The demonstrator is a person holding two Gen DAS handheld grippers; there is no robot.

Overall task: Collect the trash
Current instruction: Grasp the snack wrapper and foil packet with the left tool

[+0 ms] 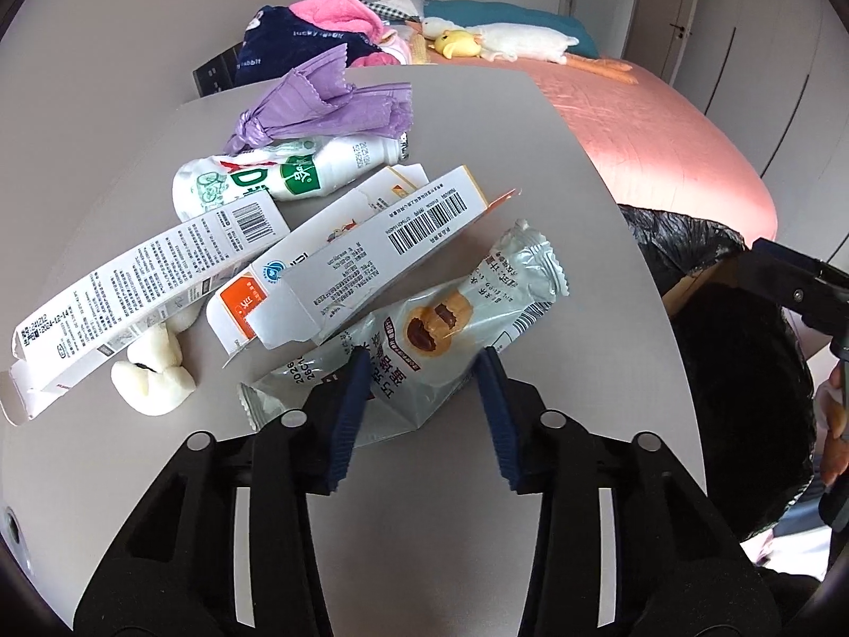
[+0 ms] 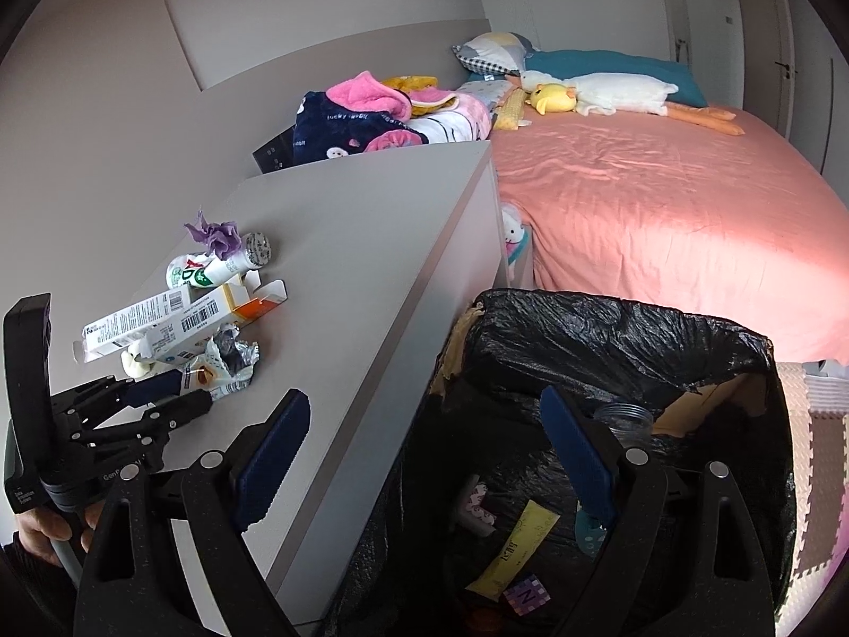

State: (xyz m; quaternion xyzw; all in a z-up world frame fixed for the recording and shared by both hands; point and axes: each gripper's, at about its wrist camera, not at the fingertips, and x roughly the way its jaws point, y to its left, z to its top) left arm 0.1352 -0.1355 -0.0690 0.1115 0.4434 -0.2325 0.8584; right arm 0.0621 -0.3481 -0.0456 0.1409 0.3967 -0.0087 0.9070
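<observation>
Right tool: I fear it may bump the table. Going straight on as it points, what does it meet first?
Probably not the table: the right tool points into the black trash bag, meeting trash inside.

Each gripper [image 1: 424, 371] has black linkage arms with silver pivot screws. Fingers [image 1: 347, 419] carry ribbed dark-blue pads. The handle bears small white lettering.

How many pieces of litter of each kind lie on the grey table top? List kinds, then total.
Flattened white cardboard cartons: 2
White plastic bottle with green label: 1
Silvery plastic snack wrapper: 1
Crumpled purple plastic bag: 1
Cluster of soft white wads: 1
Total: 6
</observation>
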